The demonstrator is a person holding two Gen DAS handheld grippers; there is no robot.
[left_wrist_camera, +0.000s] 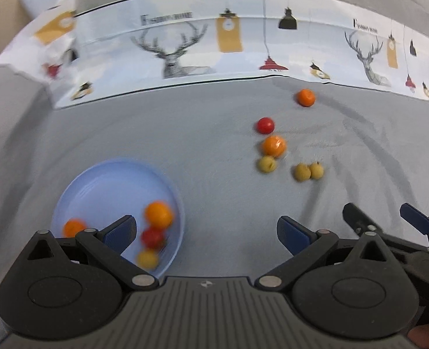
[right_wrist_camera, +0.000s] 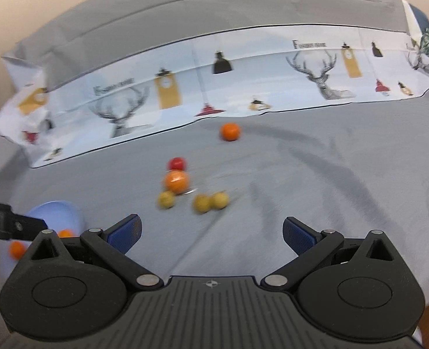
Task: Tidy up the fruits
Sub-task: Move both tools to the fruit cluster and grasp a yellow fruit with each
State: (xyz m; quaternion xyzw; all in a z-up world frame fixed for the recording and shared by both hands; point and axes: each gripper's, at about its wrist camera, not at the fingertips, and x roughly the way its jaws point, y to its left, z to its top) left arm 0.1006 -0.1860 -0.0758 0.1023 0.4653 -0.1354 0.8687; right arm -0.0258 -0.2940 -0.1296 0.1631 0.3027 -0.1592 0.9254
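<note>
A light blue bowl sits at lower left on the grey cloth and holds two oranges, a red fruit and a yellow fruit. Loose on the cloth lie a far orange, a red fruit, a near orange and three yellow fruits. My left gripper is open and empty beside the bowl. My right gripper is open and empty, short of the loose fruits; it also shows in the left wrist view.
A printed paper sheet with deer and lamps lies across the far side of the grey cloth. The bowl shows at the left edge of the right wrist view. The cloth is wrinkled on the right.
</note>
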